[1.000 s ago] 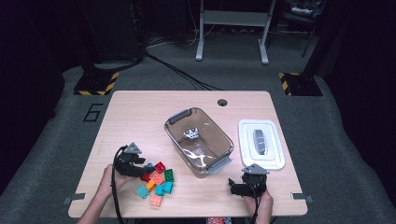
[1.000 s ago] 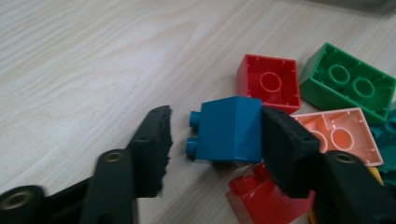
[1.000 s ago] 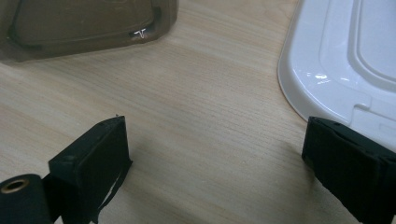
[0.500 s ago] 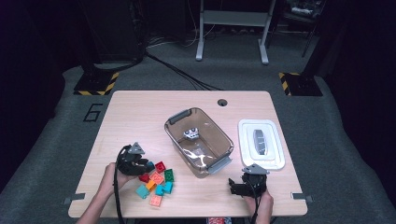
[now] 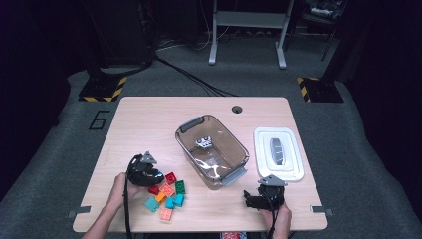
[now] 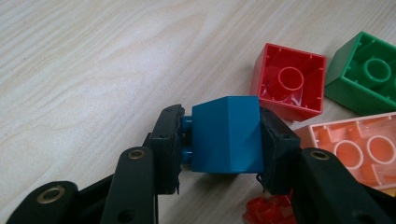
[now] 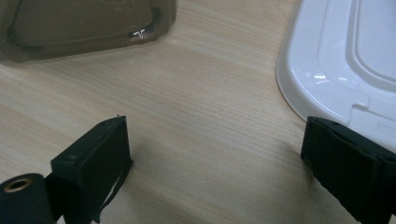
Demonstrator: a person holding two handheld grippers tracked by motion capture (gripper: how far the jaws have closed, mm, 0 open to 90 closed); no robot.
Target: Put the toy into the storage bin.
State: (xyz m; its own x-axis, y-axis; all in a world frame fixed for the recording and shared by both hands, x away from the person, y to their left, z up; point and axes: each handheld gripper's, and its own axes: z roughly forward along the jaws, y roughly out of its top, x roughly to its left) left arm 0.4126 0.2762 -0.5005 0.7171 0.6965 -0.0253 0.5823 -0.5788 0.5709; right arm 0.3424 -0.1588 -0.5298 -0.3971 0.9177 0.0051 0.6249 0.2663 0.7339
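A blue brick (image 6: 226, 135) lies on its side just above the wooden table, clamped between the pads of my left gripper (image 6: 219, 135). The jaws have just been closing, with the brick between them. In the high view the left gripper (image 5: 149, 178) is at the left edge of a pile of coloured bricks (image 5: 169, 195). Beside the held brick lie a red brick (image 6: 288, 81), a green brick (image 6: 366, 74) and a pale orange brick (image 6: 357, 149). My right gripper (image 7: 215, 158) rests open on bare table near the front edge (image 5: 254, 199), nothing between its jaws.
A clear brown bin (image 5: 191, 144) with grey handles stands mid-table, a small white and black thing inside. Its white lid (image 5: 291, 169) lies to the right, close to the right gripper; in the right gripper view the lid (image 7: 336, 60) and bin corner (image 7: 84, 28) are ahead.
The left gripper has settled slightly lower against the left edge of the brick pile. The right gripper has stayed still.
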